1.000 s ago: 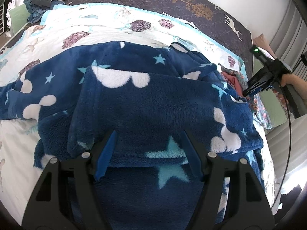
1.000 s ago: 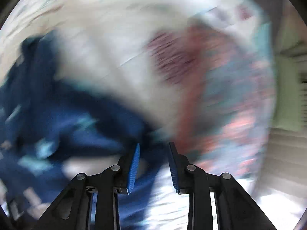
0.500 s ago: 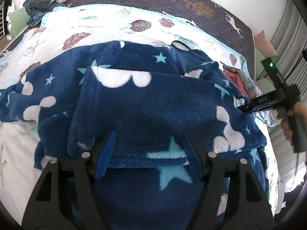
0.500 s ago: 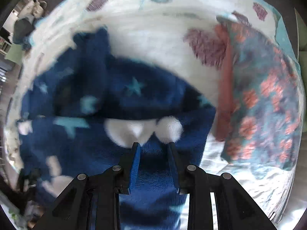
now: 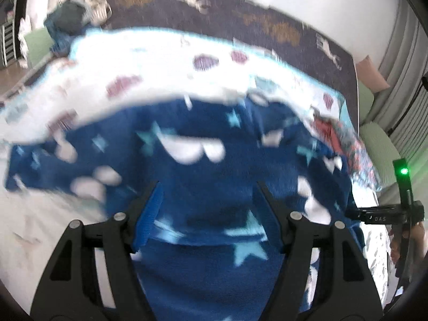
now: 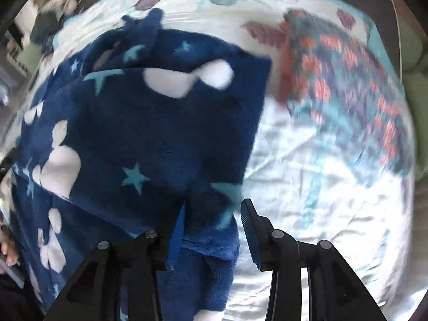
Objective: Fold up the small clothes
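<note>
A shell-print bedsheet [image 6: 307,187] carries the navy star fleece [image 5: 203,176]. Left gripper [image 5: 207,203] gapes above it, gripping nothing; right gripper [image 6: 214,222], part-open, straddles its edge, apparently for folding.

Fleece garment [image 5: 203,165] lies on the bed sheet [image 5: 149,61], filling centre of the left wrist view. Floral cloth [image 6: 345,80] on the sheet at 2 o'clock of the garment, just beside its edge. Heap of clothes [image 5: 67,21] at 10 o'clock, beyond the sheet's corner. Pillow [image 5: 370,73] at 2 o'clock, far side. Right gripper [image 6: 214,230] at the garment's 5 o'clock corner, a fold between its fingers.
</note>
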A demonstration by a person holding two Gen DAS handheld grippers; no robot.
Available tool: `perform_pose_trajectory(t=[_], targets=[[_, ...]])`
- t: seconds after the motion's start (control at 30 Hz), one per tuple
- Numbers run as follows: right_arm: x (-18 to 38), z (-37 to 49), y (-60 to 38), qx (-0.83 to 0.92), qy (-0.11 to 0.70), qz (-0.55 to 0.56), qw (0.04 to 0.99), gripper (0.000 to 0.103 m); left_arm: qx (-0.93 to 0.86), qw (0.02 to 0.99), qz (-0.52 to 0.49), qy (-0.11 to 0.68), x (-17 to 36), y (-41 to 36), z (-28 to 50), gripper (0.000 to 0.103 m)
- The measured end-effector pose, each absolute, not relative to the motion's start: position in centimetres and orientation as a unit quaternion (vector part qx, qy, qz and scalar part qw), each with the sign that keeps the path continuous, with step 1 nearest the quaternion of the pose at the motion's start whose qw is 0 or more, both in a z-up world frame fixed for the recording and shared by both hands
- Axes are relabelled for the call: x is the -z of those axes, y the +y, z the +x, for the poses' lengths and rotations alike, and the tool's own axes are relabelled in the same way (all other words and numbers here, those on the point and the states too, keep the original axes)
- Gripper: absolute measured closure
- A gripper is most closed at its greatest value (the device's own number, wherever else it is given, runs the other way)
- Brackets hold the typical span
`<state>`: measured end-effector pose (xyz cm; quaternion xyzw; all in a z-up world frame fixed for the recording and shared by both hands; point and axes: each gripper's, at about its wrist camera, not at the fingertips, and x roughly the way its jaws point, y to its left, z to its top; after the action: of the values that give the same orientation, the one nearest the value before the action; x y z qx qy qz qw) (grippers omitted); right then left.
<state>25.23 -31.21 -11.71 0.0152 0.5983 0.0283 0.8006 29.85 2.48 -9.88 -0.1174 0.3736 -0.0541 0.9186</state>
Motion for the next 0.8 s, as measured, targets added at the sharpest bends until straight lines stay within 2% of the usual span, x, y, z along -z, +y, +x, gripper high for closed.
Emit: perform_pose_trajectory(t=[0.07,0.1,0.17,0.23,0.3,0.47,0.57,0.8], targets=[[10.1,25.3,-31.2,-0.017,0.587,0.015,0.81,0.059,0.032,0.928,-0.111,0.355,8.1,5.1,29.3,0.021],[8.9,25.1,-31.0,-0.011,0.575,0.002,0.818,0.057,0.011,0.933,-0.112,0.342,7.4,6.9,29.0,0.019],[6.4,24.3,-29.2,-0.015,0.552,-0.021,0.833,0.056,-0.04,0.939,-0.111,0.322,6.8,10.7,28.4,0.019],[4.6,23.0,-27.2,-0.031,0.538,-0.027,0.842,0.048,-0.097,0.937,-0.103,0.319,7.1,15.0,28.1,0.019],[2.5,22.2,-24.7,-0.054,0.517,-0.039,0.853,0.045,-0.148,0.928,-0.104,0.327,8.3,19.6,27.9,0.018],[1.5,23.3,-19.0,-0.117,0.496,-0.058,0.859,0.037,-0.223,0.873,-0.19,0.39,14.1,31.9,28.4,0.019],[2.8,23.5,-15.7,-0.147,0.499,-0.083,0.85,0.036,-0.271,0.831,-0.248,0.418,18.7,38.3,28.3,0.019],[6.4,25.0,-11.2,-0.186,0.52,-0.107,0.827,0.036,-0.222,0.781,-0.381,0.442,27.2,43.3,29.3,0.019]])
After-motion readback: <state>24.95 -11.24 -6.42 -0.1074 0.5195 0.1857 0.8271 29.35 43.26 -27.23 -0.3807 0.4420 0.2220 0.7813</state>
